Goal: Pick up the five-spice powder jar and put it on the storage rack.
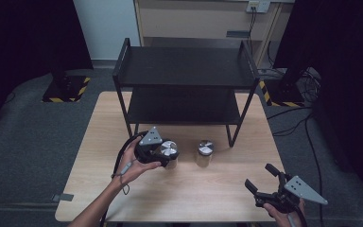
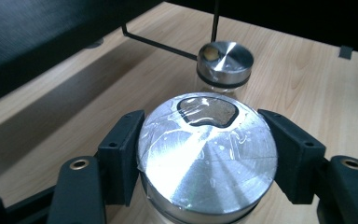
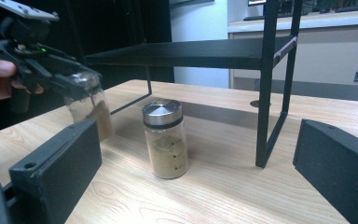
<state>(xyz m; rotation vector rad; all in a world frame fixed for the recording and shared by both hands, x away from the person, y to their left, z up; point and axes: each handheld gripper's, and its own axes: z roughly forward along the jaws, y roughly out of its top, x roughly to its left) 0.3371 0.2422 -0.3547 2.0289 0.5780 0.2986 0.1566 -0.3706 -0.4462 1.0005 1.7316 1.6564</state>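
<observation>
Clearly, two small glass jars with round silver lids stand in the middle of the wooden table (image 1: 189,189), and both contain a brown powder. In the right gripper view, the free jar (image 3: 164,138) stands upright at the centre of the frame, about half filled with the powder, its long axis vertical and its lid pointing up. In the same view, the held jar (image 3: 89,112) at the upper left is tilted, its lid end leaning toward the left gripper (image 3: 58,77), and its bottom seems to be on or very near the table; I cannot tell if it touches. In the left gripper view, the two black jaws are closed on the sides of this jar's lid (image 2: 207,156), one on each side, and the lid carries a dark patch near its upper edge. In the high view, the left gripper (image 1: 163,152) with its jar is at the lower centre-left of the frame, and the free jar (image 1: 204,152) is just to the right of it, apart from it. Both are in front of the black two-level shelf (image 1: 185,66). The right gripper (image 1: 261,178) is at the lower right of the high view, its jaws spread wide and holding nothing.
</observation>
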